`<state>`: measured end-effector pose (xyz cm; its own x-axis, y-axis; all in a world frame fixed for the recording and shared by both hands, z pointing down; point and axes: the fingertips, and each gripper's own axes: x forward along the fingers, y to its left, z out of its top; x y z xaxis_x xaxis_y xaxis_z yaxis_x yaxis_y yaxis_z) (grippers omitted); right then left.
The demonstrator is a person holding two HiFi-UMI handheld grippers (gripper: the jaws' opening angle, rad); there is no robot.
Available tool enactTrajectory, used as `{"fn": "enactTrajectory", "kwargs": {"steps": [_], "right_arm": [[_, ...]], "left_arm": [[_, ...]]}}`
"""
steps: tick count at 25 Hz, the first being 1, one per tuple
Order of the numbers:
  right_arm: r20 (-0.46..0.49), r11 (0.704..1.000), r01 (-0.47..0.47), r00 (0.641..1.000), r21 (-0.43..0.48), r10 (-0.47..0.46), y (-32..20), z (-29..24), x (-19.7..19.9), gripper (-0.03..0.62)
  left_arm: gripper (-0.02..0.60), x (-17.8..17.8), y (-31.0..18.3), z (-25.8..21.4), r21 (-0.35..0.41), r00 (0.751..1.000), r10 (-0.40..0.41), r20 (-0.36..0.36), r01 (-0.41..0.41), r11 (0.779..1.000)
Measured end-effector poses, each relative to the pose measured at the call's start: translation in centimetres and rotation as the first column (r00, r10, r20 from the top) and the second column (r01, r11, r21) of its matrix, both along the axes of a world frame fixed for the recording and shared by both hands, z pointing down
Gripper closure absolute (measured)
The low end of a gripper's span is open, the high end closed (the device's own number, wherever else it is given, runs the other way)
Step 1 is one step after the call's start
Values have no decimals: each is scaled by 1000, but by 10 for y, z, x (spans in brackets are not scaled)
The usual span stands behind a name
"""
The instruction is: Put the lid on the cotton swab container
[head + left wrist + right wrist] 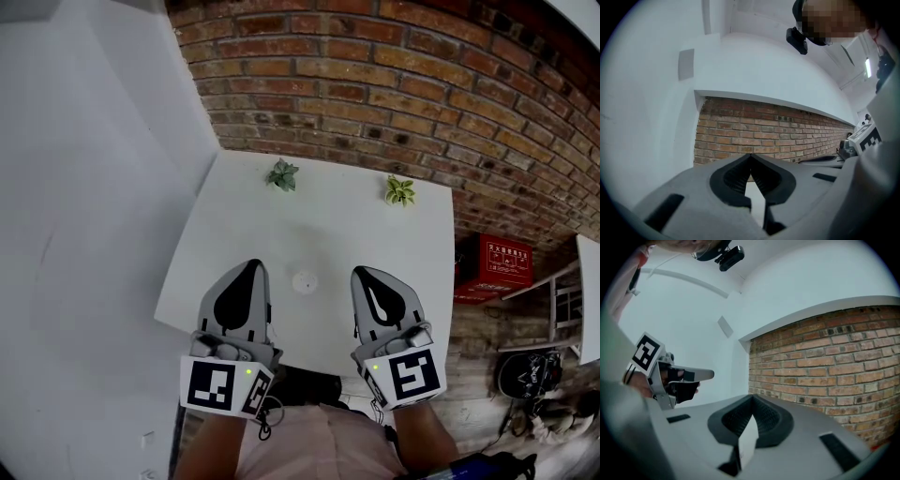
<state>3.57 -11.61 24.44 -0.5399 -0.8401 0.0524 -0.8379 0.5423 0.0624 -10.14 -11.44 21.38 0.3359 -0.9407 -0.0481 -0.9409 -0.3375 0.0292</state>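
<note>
**Both Grippers Shut and Empty, Round White Piece Untouched Between Them**

The grey left gripper [251,266] and the grey right gripper [365,273] were held side by side over the near edge of the square white table [234,234]. Both pointed level toward the far red brick wall [375,84].

In each gripper's own view the jaws were pressed together at the tip. Only bare table showed between the ribbed black pads [736,176], so neither gripper carried anything. This looked like a resting or ready pose. The tools were parked symmetrically, probably to keep the middle of the table open to the head view.

A small round white plastic piece [304,281] lay on the table between the two tips and slightly beyond them, touching neither. It was presumably the cotton swab container, but it was too small to tell whether a lid already sat on it. No separate lid could be made out anywhere.

Judging from that, the task was either not yet begun or already done. Either gripper would have had to spread its jaws before taking hold of the piece.

Two small green potted plants, one far left [282,175] and one far right [400,190], stood along the far edge near the wall. They were well apart from the piece and probably decoration. A red box [494,267] sat off the table to the right.
</note>
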Motion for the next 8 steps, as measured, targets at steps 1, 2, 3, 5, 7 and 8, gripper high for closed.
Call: {"fn": "enactTrajectory", "kwargs": {"steps": [1,2,3,5,7,8], "right_arm": [[-1,1000,0,1000,0,0,0,0,0,589],[-1,1000,-1,1000,0,1,-1,0,0,589],[-1,1000,-2,1000,0,2,-1,0,-1,589],[-2,1000,-2,1000,-1,2,-2,0,-1,589],[-3,1000,-2,1000,1,2,-3,1,0,589],[-4,1000,-2,1000,1,2,-3,1,0,589]], "left_arm": [[580,0,-1,0,0,1000,1,0,-1,1000],[581,1,-1,0,-1,1000,2,1,-2,1000],[580,1,-2,0,-1,1000,3,1,-3,1000],[581,1,-3,0,-2,1000,4,2,-4,1000],[581,2,-3,0,-2,1000,5,3,-5,1000],[580,2,-4,0,-2,1000,5,3,-5,1000]]}}
